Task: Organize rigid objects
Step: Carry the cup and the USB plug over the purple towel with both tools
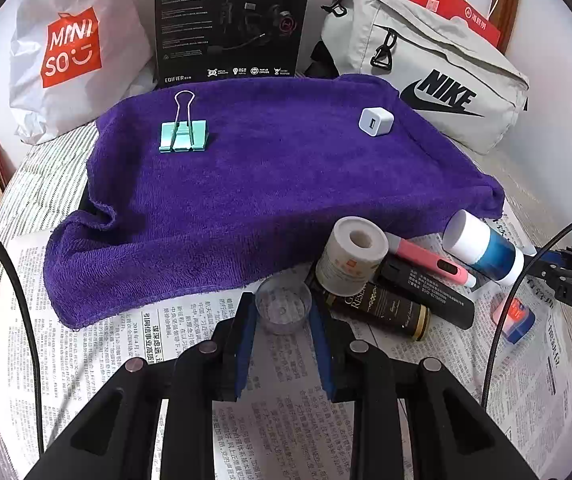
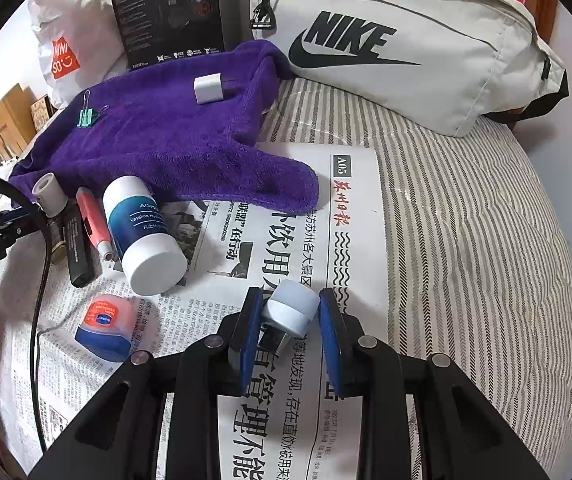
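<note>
2 grippers, each closed on a small item above the newspaper [image 2: 357, 216].

On the purple towel [image 1: 246, 184] lie a green clip [image 1: 183, 135] and a white charger [image 1: 375, 121]. The left gripper [image 1: 282, 316] pinches a clear cup [image 1: 283, 307]; the right gripper [image 2: 291, 312] clamps a white-capped little bottle [image 2: 291, 307].

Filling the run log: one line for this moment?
left tool: shut on clear cup | right tool: shut on white-capped bottle | towel: clip, charger
</note>
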`<action>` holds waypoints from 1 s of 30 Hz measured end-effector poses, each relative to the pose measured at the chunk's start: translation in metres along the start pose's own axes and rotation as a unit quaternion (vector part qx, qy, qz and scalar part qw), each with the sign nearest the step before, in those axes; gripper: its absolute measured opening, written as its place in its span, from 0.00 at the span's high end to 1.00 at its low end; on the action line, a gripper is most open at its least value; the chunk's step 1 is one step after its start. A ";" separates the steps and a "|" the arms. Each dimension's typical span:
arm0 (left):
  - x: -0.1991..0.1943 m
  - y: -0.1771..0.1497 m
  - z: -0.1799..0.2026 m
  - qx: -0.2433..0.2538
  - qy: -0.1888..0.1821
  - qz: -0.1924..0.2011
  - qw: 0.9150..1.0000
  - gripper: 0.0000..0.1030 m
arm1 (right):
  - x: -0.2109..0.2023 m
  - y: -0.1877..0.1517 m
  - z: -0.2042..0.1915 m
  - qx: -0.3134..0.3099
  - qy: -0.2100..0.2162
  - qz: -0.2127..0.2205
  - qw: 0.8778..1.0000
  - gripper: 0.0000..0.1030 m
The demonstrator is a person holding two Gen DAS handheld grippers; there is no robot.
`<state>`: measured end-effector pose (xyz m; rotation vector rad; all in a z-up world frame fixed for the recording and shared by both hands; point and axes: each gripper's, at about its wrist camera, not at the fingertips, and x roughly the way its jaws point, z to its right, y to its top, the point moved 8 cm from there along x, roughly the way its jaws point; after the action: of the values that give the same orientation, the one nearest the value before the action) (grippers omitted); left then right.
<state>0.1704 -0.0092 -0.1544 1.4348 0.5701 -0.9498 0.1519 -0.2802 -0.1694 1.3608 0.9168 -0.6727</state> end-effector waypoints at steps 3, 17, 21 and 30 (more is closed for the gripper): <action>0.000 -0.001 0.001 0.000 0.000 0.000 1.000 0.75 | -0.002 0.002 -0.002 0.001 0.006 -0.003 1.000 0.72; -0.001 -0.001 -0.002 -0.004 0.013 -0.004 1.000 0.75 | 0.003 -0.001 -0.008 -0.007 0.003 -0.009 1.000 0.72; 0.000 0.001 -0.001 -0.001 0.007 -0.004 1.000 0.75 | 0.000 0.001 -0.008 -0.003 0.011 -0.010 1.000 0.72; -0.010 0.000 -0.009 -0.014 -0.003 -0.005 1.000 0.75 | -0.021 0.014 -0.022 -0.012 0.035 0.014 0.999 0.72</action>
<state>0.1670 0.0013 -0.1468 1.4058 0.5836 -0.9500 0.1497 -0.2587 -0.1438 1.3812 0.9571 -0.5944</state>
